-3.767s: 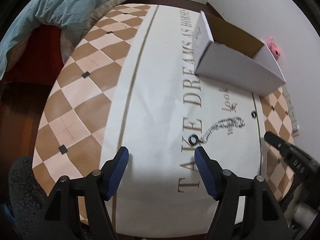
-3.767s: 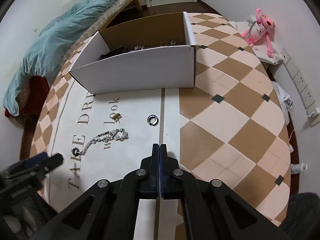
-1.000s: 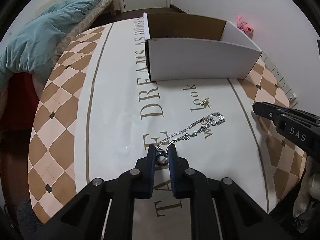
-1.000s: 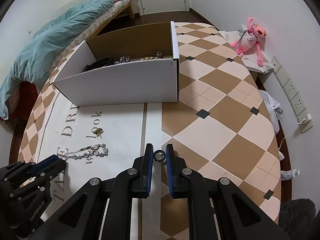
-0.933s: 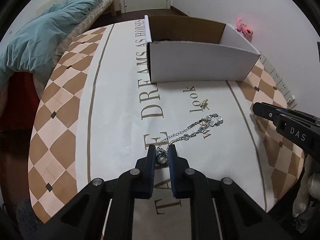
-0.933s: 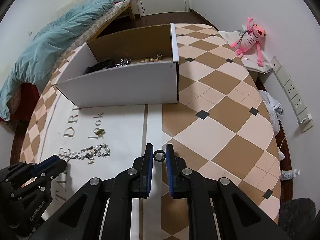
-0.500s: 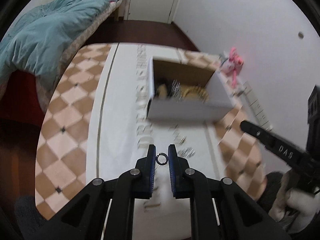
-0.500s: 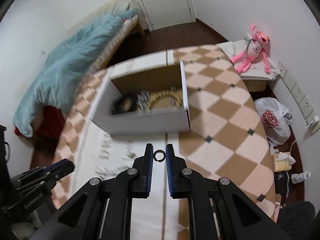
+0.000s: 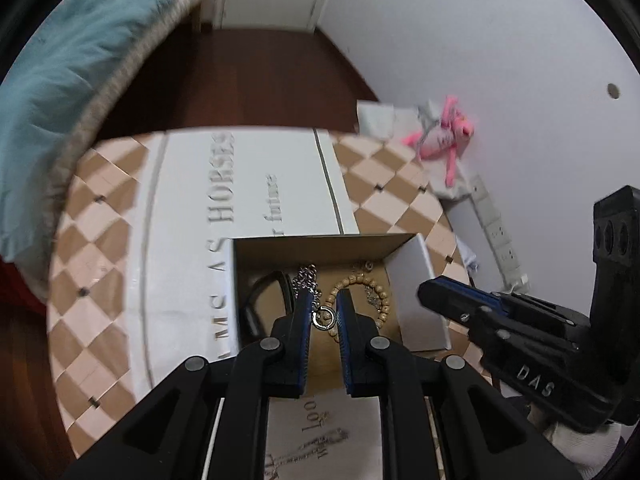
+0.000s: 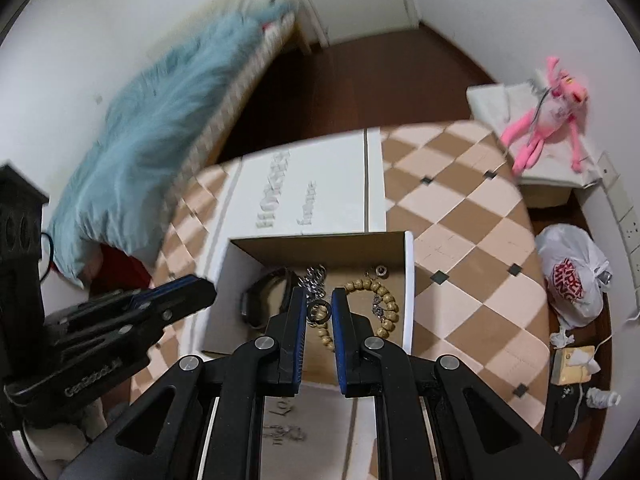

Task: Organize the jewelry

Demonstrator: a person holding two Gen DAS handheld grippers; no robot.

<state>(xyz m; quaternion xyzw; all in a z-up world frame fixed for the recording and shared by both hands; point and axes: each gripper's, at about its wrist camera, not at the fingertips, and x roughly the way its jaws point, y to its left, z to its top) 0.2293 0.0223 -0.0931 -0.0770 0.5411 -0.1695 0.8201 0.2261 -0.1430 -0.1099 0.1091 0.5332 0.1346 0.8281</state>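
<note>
Our left gripper (image 9: 323,312) pinches a small silver ring (image 9: 323,317), thin, with a gap in its loop. Our right gripper (image 10: 319,307) clamps a thicker dark ring (image 10: 319,312). Both hang over the open box (image 10: 408,280), with a bead bracelet (image 10: 384,300) just past the tips.

Two rings (image 9: 323,317) (image 10: 319,311) — one box (image 10: 408,292), one bead bracelet (image 10: 386,304)

Soft indoor light, fisheye warping, blurred edges.
</note>
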